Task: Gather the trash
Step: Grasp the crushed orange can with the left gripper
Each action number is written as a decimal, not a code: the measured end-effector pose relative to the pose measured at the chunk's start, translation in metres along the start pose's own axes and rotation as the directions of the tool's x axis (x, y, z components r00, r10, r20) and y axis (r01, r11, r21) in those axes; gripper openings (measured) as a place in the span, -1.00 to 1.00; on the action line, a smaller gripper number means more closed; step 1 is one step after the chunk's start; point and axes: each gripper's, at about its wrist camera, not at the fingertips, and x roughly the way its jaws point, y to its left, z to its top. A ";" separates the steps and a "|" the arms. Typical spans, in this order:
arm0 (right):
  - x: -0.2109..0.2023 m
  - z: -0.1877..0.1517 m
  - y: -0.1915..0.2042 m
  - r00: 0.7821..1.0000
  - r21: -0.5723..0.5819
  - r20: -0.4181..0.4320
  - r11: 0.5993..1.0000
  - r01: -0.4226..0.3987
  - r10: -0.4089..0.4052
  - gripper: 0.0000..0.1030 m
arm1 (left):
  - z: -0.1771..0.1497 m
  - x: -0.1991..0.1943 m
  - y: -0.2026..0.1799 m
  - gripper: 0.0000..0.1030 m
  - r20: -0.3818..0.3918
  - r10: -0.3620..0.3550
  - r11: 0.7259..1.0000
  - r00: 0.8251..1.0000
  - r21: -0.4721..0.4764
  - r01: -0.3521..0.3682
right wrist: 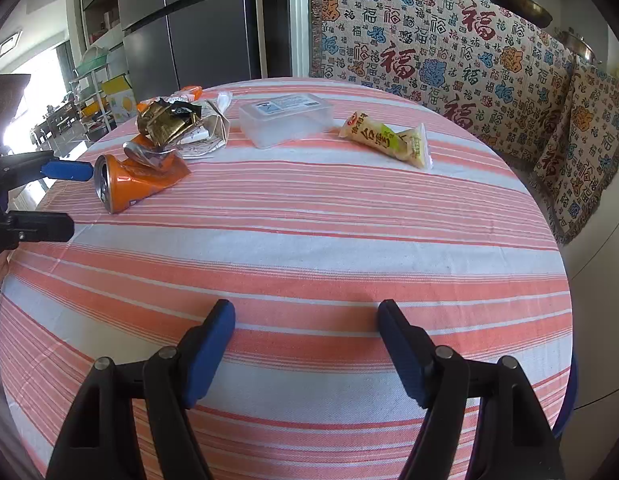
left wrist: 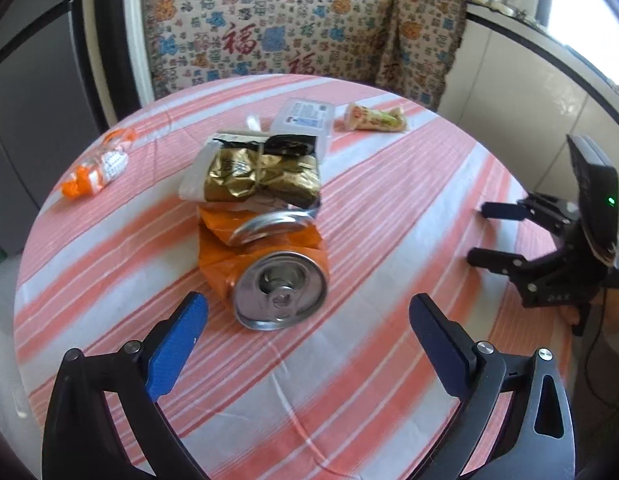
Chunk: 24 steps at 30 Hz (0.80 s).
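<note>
Left gripper (left wrist: 308,312): jaws wide, nothing between the blue pads; it hovers just short of the crushed orange aluminium drink can (left wrist: 269,276), lid end facing it.
Right gripper (right wrist: 306,320): jaws set wide, empty, over bare cloth; well apart from all trash.
Trash, centre-left: the can lies on its side on the round table w/ pink-and-white striped cloth (right wrist: 349,248); its crumpled far end touches, maybe sits under, the crinkled gold-and-black foil snack bag (left wrist: 261,176).
Trash, far side: clear rectangular plastic box w/ printed lid label (right wrist: 286,118); yellow-green sealed snack packet (right wrist: 389,142) beside it.
Trash, left edge: orange-and-white plastic wrapper (left wrist: 97,164), near the table rim.
Risk 1: can is round at the lid and dented elsewhere; pads closing off-centre would prob. squirt it fwd or roll it.
Risk 2: lifting the can may drag the foil bag along, since the two overlap; bag could then slide toward the edge.
Risk 3: loose cloth may bunch if the fingertips dig in.
Writing, blanket (right wrist: 449,48): large red "福" repeated, smaller blue and black ones betw.
Writing, packet: large Chinese characters, not legible enough to give.
Writing, box label and can: print too small or crumpled to read; no brand can be made out.
</note>
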 end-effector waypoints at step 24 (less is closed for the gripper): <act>-0.001 0.001 -0.028 0.996 0.103 0.019 0.991 -0.089 0.088 0.46 | -0.038 -0.011 -0.035 0.55 -0.033 0.105 0.958 0.994 -0.265 -0.110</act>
